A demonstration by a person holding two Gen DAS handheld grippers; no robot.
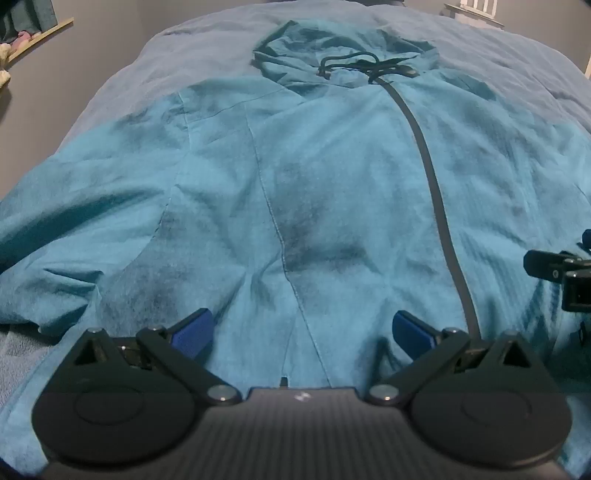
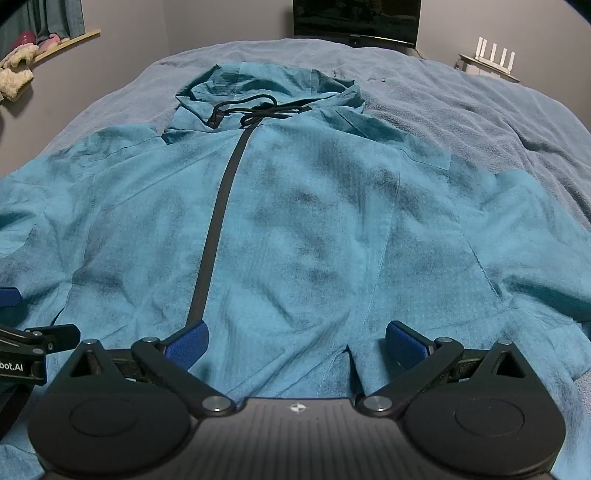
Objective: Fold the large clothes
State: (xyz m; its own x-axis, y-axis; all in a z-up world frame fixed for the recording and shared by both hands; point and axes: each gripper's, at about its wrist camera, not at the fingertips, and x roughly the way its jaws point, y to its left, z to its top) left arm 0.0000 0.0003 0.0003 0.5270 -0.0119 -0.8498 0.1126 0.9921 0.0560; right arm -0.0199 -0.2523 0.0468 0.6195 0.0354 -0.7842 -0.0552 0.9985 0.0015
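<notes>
Teal, crinkled fabric of the hooded jacket (image 2: 295, 229) was spread across the grey-blue blanket (image 2: 461, 110); its hem was hidden behind both tools, sleeves cut off at frame edges. Left gripper (image 1: 301, 328) and right gripper (image 2: 295, 339) were splayed wide, seemingly just above the cloth.

Left gripper (image 1: 302, 329), right gripper (image 2: 295, 341): jaws wide apart, side by side.

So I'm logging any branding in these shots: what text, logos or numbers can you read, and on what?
"bot.AI" on the body of the left gripper, cut off by the frame's left edge, so it is likely only part of the name.
A small white emblem, not letters, on the right gripper housing, and a similar one on the left gripper's.
Nothing readable on the jacket or the monitor.
</notes>
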